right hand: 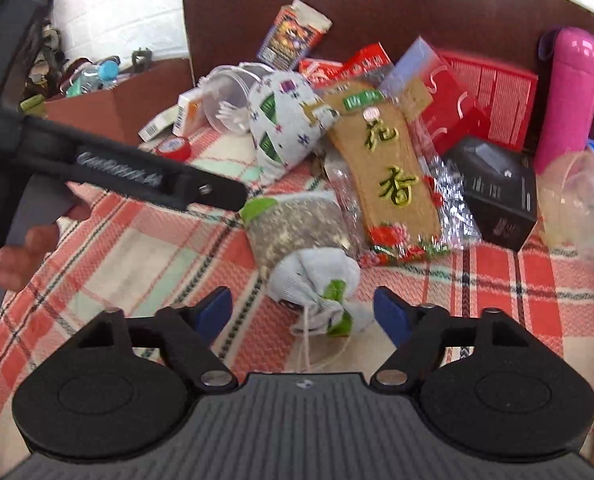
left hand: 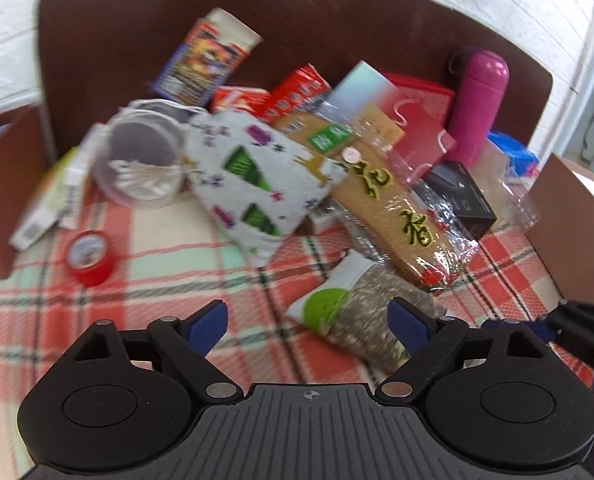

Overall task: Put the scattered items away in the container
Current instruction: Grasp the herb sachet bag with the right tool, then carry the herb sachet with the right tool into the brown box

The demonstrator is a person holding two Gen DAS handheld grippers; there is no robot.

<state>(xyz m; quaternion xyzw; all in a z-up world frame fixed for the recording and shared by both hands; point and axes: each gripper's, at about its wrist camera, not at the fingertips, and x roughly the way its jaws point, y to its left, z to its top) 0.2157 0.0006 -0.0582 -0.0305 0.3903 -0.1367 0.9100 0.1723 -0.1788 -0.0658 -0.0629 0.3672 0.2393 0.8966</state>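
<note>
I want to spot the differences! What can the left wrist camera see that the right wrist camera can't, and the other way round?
Only the left wrist view shows the left gripper head-on, jaws open above a seed packet. Only the right wrist view shows a small white drawstring pouch between the right gripper fingers, untouched, and the hand holding the other gripper. Both show the pink bottle, the tree-print bag and the red tape roll.

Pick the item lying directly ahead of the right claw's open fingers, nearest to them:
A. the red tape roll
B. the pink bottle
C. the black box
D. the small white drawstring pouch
D: in the right wrist view the white pouch lies on the plaid cloth just ahead of the right claw, between its open fingers, while the other three lie farther back.
</note>
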